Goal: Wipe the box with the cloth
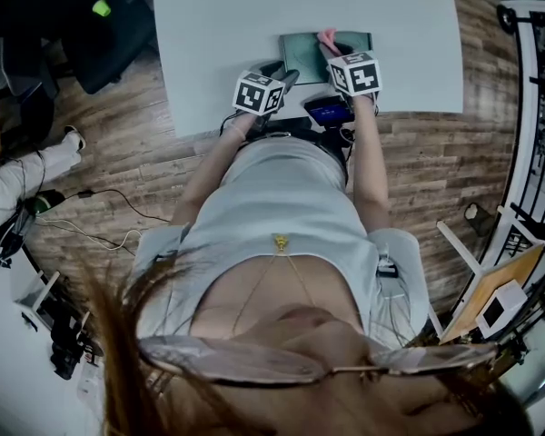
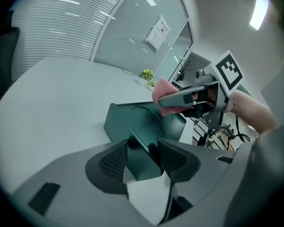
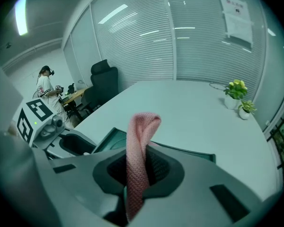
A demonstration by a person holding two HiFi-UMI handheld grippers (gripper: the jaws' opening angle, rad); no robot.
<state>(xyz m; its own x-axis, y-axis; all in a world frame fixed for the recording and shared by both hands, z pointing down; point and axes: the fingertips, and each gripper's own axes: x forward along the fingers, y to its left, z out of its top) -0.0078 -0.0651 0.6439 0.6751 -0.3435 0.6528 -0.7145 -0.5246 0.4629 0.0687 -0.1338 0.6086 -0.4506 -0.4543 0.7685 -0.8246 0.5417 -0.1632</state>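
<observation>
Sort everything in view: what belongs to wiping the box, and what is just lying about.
In the job: box, clamped at its corner by the left gripper; pink cloth, held in the right gripper; table under the box.

Lying about: two potted plants, office chair, paper notice on the glass wall, cables on the floor.

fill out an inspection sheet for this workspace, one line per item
surface: pale table, smooth top
job's things: dark green box on the table; pink cloth held over it
clutter: two small potted plants near the far edge
grippers: left gripper shut on the box's near corner; right gripper shut on the cloth
cables: loose cables on the wood floor
surroundings: black chair, blinds, a person standing far off
</observation>
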